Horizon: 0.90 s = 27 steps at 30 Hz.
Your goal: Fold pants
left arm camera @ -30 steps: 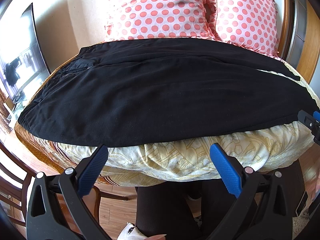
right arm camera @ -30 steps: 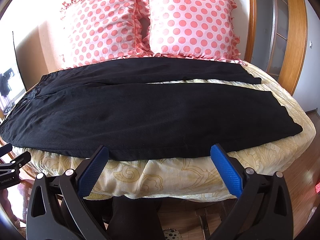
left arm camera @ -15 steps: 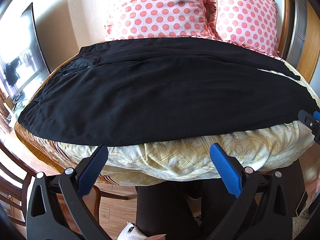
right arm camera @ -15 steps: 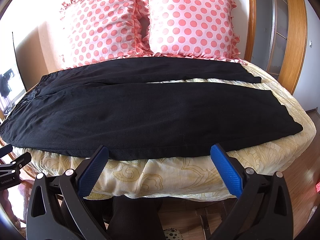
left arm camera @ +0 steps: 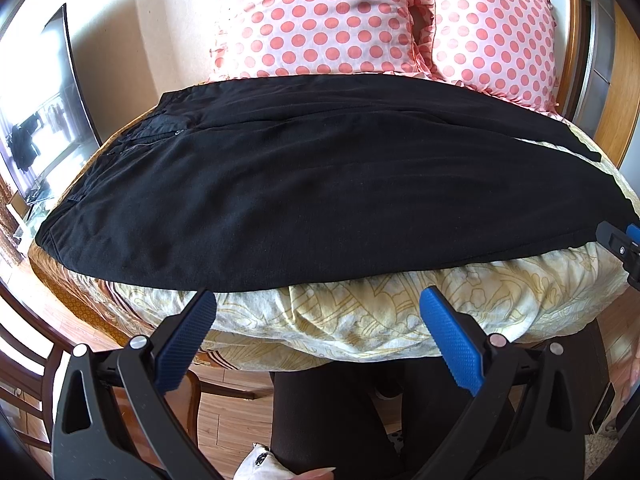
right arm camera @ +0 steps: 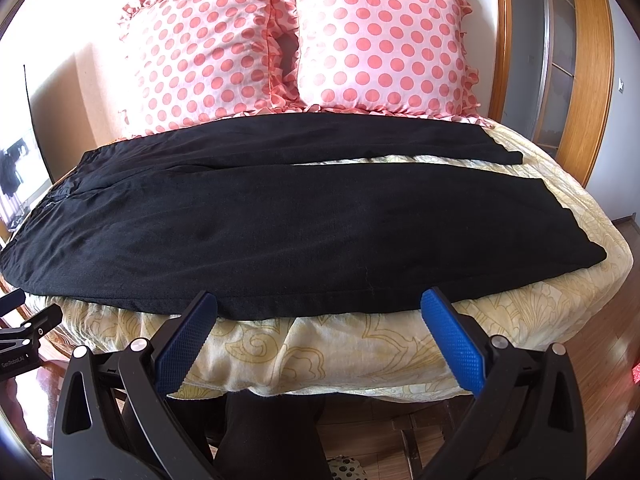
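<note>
Black pants lie spread flat across a cream patterned quilt, waistband at the left, both legs running right. They also show in the right wrist view, with a gap between the legs at the right. My left gripper is open and empty, just in front of the pants' near edge. My right gripper is open and empty, at the near edge further right. Each gripper shows at the edge of the other's view: the right one and the left one.
Two pink polka-dot pillows stand behind the pants. A dark screen stands at the left. A wooden chair is at the lower left. A wooden door frame is at the right. The person's dark-clothed legs stand below the quilt edge.
</note>
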Tool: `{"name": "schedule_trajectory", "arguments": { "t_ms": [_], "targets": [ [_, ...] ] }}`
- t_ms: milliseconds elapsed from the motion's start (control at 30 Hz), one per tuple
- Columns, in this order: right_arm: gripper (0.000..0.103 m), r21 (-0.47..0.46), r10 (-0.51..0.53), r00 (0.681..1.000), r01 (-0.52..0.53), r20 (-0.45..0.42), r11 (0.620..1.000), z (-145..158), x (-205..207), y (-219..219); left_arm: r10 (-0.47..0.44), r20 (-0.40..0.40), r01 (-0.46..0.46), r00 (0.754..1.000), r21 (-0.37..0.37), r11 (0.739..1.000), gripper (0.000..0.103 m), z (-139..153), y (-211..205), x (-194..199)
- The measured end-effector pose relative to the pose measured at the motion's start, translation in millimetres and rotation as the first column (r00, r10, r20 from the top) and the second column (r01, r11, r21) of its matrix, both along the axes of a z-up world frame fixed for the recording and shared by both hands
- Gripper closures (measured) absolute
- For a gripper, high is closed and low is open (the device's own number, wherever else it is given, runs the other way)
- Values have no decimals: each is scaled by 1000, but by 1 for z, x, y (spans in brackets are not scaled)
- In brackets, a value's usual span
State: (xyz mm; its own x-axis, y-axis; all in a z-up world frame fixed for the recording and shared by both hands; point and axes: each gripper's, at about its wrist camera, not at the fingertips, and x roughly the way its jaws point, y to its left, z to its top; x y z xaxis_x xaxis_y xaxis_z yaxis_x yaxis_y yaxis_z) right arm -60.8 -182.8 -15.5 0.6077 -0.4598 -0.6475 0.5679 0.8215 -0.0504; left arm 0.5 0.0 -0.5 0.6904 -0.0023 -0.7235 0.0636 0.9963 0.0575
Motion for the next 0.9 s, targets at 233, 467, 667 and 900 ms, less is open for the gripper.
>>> {"name": "schedule_trajectory", "arguments": {
  "t_ms": [233, 467, 667, 900],
  "targets": [
    [1, 1, 0, 1000, 0, 0, 1000, 0, 0, 0, 0, -1, 0, 1000, 0, 1000, 2, 0, 0, 0],
    [1, 3, 0, 1000, 0, 0, 1000, 1, 2, 0, 1, -2, -1, 1000, -1, 1000, 2, 0, 0, 0],
    [1, 2, 0, 1000, 0, 1, 1000, -1, -1, -1, 1, -2, -1, 1000, -2, 1000, 2, 0, 0, 0],
    [1, -1, 0, 1000, 0, 1, 1000, -1, -1, -2, 0, -2, 0, 1000, -1, 1000, 2, 0, 0, 0]
  ]
}}
